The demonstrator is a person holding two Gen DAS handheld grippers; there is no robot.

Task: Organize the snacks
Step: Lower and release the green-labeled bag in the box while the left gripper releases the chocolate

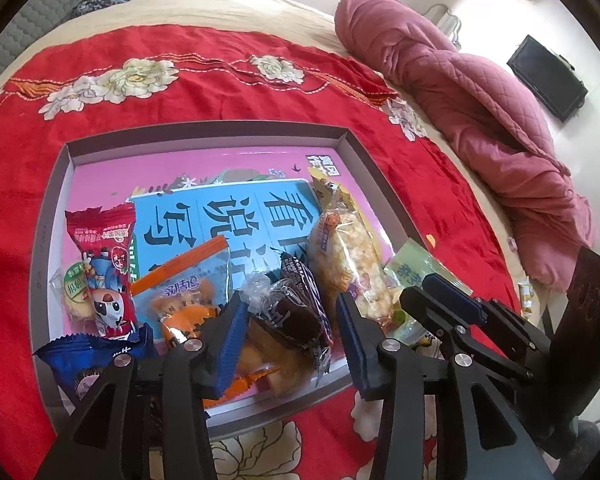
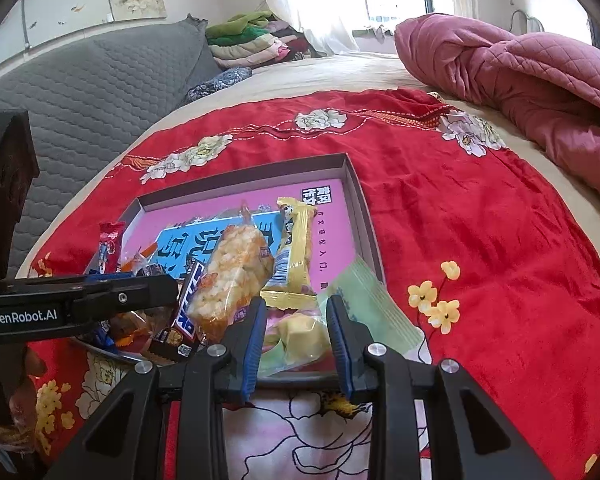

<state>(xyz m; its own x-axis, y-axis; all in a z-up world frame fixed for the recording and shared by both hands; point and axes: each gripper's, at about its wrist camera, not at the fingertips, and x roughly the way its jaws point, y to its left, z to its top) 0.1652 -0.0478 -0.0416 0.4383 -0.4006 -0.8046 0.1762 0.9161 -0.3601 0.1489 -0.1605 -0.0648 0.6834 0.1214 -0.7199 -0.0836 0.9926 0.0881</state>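
So here's the setup: a shallow grey cardboard tray (image 1: 56, 184) with a pink printed bottom sits on a red floral bedspread (image 1: 220, 80) on the bed, and most of the snacks are already piled in its near half. There's a red cartoon-printed packet (image 1: 104, 264), a clear-wrapped rice cracker bar (image 1: 348, 264), a dark brown wrapped cake (image 1: 296, 316), a blue foil packet (image 1: 88, 356) and a yellow wrapper bar (image 2: 294, 248).

The left tongs (image 1: 290, 344) are spread wide, holding nothing, with the brown cake lying right between the blue pads (image 1: 230, 340). The right tongs (image 2: 296, 340) are also spread, and the pale green translucent packet with a yellow cake inside (image 2: 340, 320) sits in the gap. It lies over the tray's near right corner, half hanging out. I can't tell whether the pads are actually touching it, but they're not pinching it.

My read: we're late in the gathering stage, tidying what's in the tray. The next move probably calls for closing the right tongs gently on the green packet and shifting it fully inside the rim. It's soft and crinkly, so a light squeeze near the cake seems safest.
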